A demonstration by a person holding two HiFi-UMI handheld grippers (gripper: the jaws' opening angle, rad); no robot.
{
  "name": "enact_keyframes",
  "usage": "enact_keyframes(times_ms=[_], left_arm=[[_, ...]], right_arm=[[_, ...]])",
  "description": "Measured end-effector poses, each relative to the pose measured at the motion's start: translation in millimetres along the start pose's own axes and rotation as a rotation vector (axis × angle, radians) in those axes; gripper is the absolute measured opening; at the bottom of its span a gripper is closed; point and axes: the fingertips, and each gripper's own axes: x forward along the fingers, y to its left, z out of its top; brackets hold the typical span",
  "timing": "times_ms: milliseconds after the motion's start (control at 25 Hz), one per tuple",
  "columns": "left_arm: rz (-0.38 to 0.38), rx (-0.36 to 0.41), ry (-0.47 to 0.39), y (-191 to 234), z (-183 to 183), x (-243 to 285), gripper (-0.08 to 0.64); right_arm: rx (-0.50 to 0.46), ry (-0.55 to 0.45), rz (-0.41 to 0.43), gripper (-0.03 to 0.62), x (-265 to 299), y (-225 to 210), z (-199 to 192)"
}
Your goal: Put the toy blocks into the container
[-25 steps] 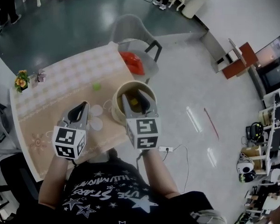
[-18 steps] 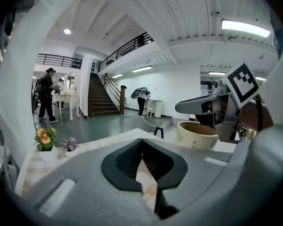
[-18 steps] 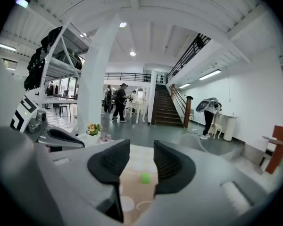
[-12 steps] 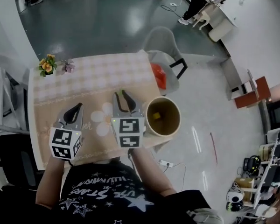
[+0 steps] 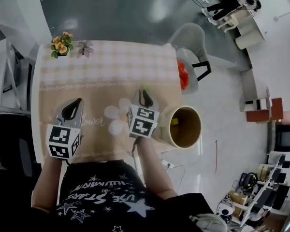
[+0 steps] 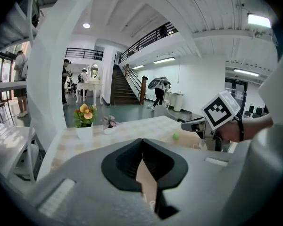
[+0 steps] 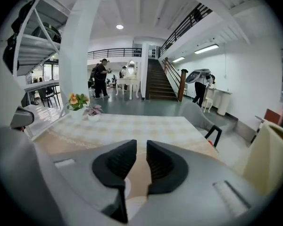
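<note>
A small green toy block (image 5: 143, 87) lies on the table (image 5: 87, 76), and in the left gripper view this green block (image 6: 175, 136) shows at mid-right. The beige round container (image 5: 184, 127) stands at the table's right edge with a yellow block (image 5: 175, 121) inside. My right gripper (image 5: 145, 94) (image 7: 141, 144) hangs over the table left of the container, tips just short of the green block. Its jaws have just been closing and stand open by a narrow gap with nothing between them. My left gripper (image 5: 76, 104) (image 6: 141, 141) hovers over the table's left part, shut and empty.
A potted flower (image 5: 61, 43) and a small plant (image 5: 85, 48) stand at the table's far left corner. A grey chair (image 5: 191, 42) with a red thing (image 5: 183, 75) on it stands beyond the right edge. White flower prints (image 5: 117, 115) mark the cloth between the grippers.
My right gripper has left the spot above the container and come down over the table to its left, toward the green block, with jaws narrowed. My left gripper has shifted along too.
</note>
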Motion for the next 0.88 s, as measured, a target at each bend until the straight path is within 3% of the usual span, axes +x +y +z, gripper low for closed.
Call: enact_keyframes(times_ms=[160, 400, 680, 880], left_arm=[[-0.022, -0.017, 0.036, -2, -16, 12, 0.009], [-0.050, -0.024, 0.083, -6, -29, 28, 0.009], [-0.045, -0.036, 0.115, -2, -37, 41, 0.009], [-0.043, -0.039, 0.130, 0, -40, 48, 0.009]], right_arm=[[0.023, 0.048, -0.055, 0.072, 23, -16, -18], [0.051, 0.095, -0.106, 0.126, 51, -34, -33], [0.077, 0.158, -0.114, 0.206, 79, -47, -51], [0.086, 0.174, -0.122, 0.209, 92, -53, -53]])
